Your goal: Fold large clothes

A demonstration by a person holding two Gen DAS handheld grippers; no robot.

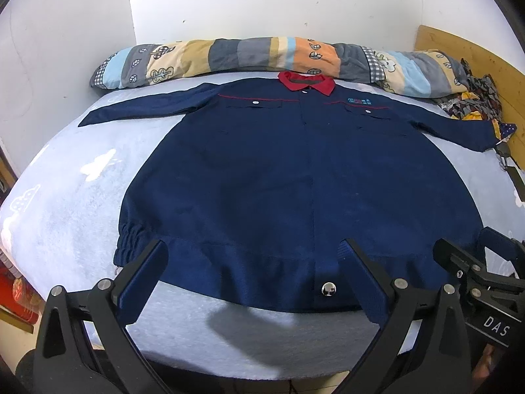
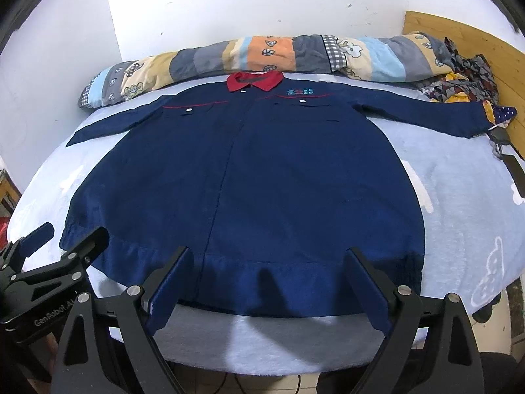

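Item: navy work jacket (image 1: pixel 295 170) with red collar (image 1: pixel 306 82), spread flat, front up, hem at the bed's (image 1: pixel 65 197) near edge; left gripper (image 1: pixel 256 282) and right gripper (image 2: pixel 269 282) hovered wide open, empty; folding unstarted, next likely a hem or sleeve grasp.

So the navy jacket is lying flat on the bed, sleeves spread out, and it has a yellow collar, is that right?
Not quite: the collar is red, not yellow, as the left wrist view shows. The rest holds: the navy jacket lies flat on the bed with sleeves spread out.
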